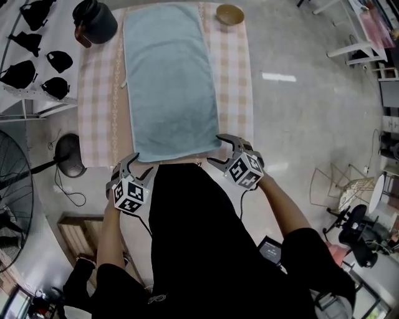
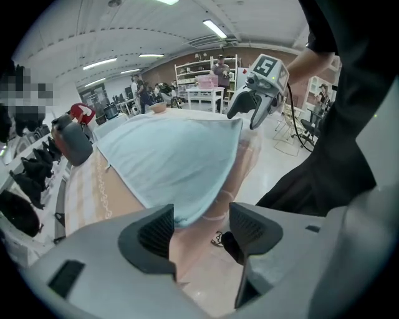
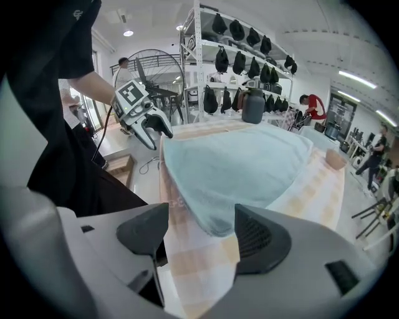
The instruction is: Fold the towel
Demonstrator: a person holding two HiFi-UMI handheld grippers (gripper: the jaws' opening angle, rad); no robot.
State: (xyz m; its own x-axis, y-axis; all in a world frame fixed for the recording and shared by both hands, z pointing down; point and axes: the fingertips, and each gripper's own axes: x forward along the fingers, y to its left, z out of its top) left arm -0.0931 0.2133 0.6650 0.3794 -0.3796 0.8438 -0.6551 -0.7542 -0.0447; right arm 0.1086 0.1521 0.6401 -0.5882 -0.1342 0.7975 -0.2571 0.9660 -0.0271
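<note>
We see the towel [image 1: 171,81] lying flat and unfolded on the bench [image 1: 93,106], with both grippers open at its near end.

The light blue towel runs lengthwise down the middle of the checked cloth, its near edge at the bench's near edge. Our left gripper [image 1: 142,165] sits just beside the towel's near-left corner and our right gripper [image 1: 215,149] just beside its near-right corner. In the left gripper view the jaws stand wide apart with that towel corner [image 2: 168,162] showing in the gap, nothing clamped. The right gripper view shows the same, jaws spread with the corner [image 3: 237,168] between them, unheld. A dark pot [image 1: 95,22] stands at the far-left corner of the bench, and a small bowl [image 1: 230,14] at the far-right corner.
</note>
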